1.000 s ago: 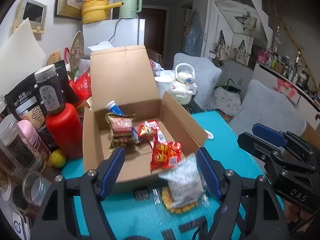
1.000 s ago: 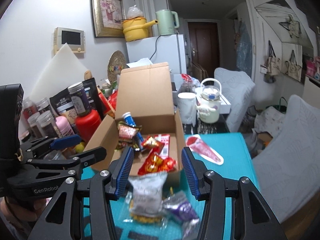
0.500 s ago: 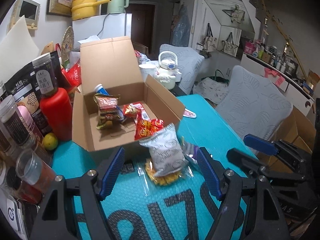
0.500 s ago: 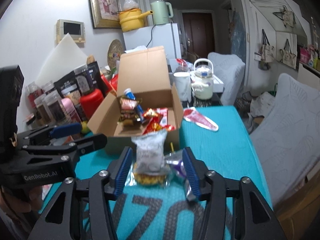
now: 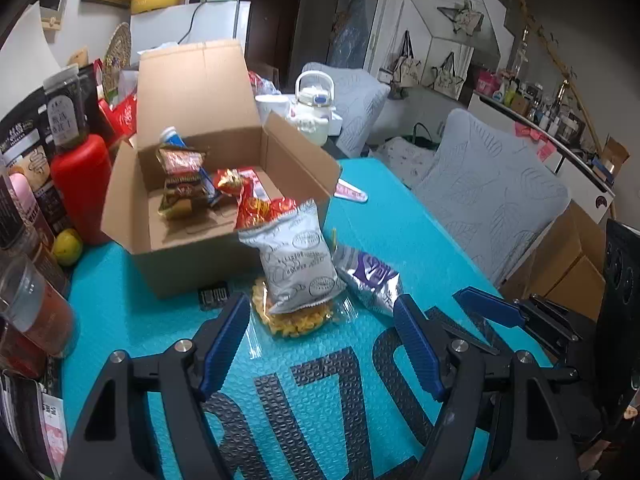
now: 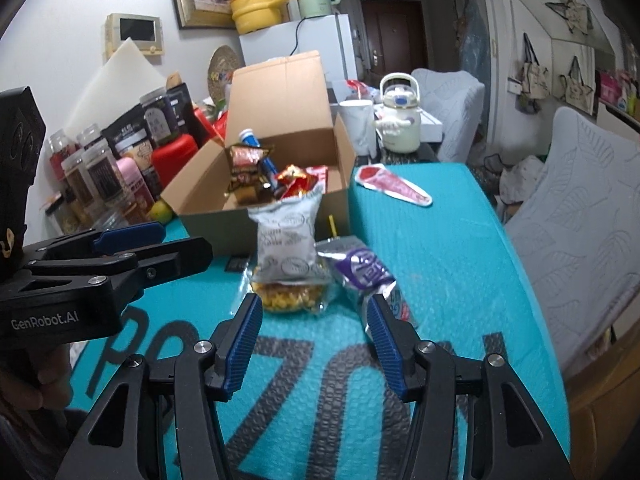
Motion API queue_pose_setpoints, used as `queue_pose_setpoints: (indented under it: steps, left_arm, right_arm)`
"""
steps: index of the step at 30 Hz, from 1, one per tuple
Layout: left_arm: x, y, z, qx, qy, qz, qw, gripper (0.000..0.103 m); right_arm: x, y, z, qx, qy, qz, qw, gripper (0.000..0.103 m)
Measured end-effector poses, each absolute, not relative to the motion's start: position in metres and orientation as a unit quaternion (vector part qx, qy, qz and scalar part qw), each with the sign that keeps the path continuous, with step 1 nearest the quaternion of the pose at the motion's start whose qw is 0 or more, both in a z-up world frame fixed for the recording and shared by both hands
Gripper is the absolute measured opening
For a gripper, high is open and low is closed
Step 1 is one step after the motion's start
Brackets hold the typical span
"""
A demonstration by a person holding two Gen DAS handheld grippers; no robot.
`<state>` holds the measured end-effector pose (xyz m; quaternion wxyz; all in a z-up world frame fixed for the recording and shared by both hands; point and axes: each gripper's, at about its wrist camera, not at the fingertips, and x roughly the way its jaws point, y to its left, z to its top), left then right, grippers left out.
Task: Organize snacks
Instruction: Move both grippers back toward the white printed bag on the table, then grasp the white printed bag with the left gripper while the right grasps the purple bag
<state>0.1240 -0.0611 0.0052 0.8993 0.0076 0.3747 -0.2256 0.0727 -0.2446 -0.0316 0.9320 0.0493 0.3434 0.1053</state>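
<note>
The silver snack bag leans against the cardboard box, on a clear packet of yellow snacks, purple packet right. Both claws have pulled back nearer: left gripper apart, empty; right gripper, just widened, empty, so another pickup looks next.

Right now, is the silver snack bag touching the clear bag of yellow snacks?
Touching. In the left wrist view the silver snack bag rests its bottom edge on the clear bag of yellow snacks, overlapping it with no gap.
</note>
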Motion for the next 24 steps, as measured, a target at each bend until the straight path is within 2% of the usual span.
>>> queue_pose_setpoints:
  steps: [12,19,24]
  left_arm:
    - [0.154,-0.079,-0.029,-0.026,0.411,-0.216,0.885,0.074]
    - [0.178,-0.090,-0.042,-0.029,0.425,-0.201,0.882,0.074]
    - [0.201,-0.095,-0.052,-0.035,0.441,-0.191,0.876,0.074]
  right_arm:
    - [0.106,-0.264,-0.063,0.050,0.371,0.123,0.919,0.057]
    - [0.131,-0.277,-0.077,0.049,0.388,0.120,0.912,0.063]
    - [0.152,-0.281,-0.090,0.049,0.403,0.116,0.906,0.063]
